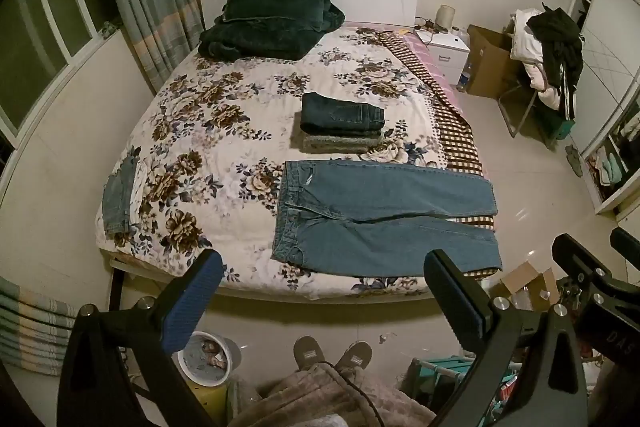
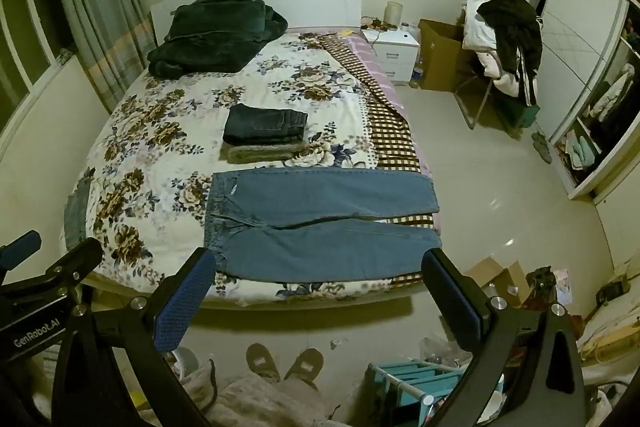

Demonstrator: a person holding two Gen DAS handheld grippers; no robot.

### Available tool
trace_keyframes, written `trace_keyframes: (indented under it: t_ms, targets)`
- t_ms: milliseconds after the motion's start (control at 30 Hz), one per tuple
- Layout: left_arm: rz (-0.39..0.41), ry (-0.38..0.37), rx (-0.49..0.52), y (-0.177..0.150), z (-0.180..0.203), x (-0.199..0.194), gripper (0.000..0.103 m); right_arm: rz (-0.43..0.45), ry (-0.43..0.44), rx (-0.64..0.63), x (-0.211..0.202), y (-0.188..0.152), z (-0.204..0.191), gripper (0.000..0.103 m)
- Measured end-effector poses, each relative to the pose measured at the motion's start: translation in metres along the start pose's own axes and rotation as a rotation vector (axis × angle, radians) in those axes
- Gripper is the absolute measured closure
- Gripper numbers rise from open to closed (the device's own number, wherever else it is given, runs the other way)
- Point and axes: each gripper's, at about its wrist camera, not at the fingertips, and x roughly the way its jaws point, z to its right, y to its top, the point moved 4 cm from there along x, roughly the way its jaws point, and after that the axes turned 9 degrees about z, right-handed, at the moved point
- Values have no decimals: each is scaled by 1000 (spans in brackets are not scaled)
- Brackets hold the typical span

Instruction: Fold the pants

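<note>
Left wrist view: light blue jeans [image 1: 384,215] spread flat at the foot of the bed [image 1: 224,131], no fold made yet.

Waistband points left, both legs run right and overhang the bed's right edge a little; a narrow gap splits the legs. Behind them sits a stack of 2 folded items, dark jeans [image 1: 342,115] on a grey garment [image 1: 340,143], which looks like finished work. Another denim piece [image 1: 118,195] hangs over the bed's left edge, probably waiting its turn. Left gripper [image 1: 324,299] and right gripper [image 2: 316,297] both hover off the near edge of the mattress, jaws wide apart, holding nothing, neither touching the fabric. So for this pair: laid out only; the leg-on-leg fold and the lengthwise folds are all left.
</note>
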Motion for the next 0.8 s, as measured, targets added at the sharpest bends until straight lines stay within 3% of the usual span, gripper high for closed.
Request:
trace_keyframes:
  t_ms: [800]
  targets:
    - [-1, -2, 1, 0, 0, 0, 0, -5, 3, 1, -1, 4, -4, 0]
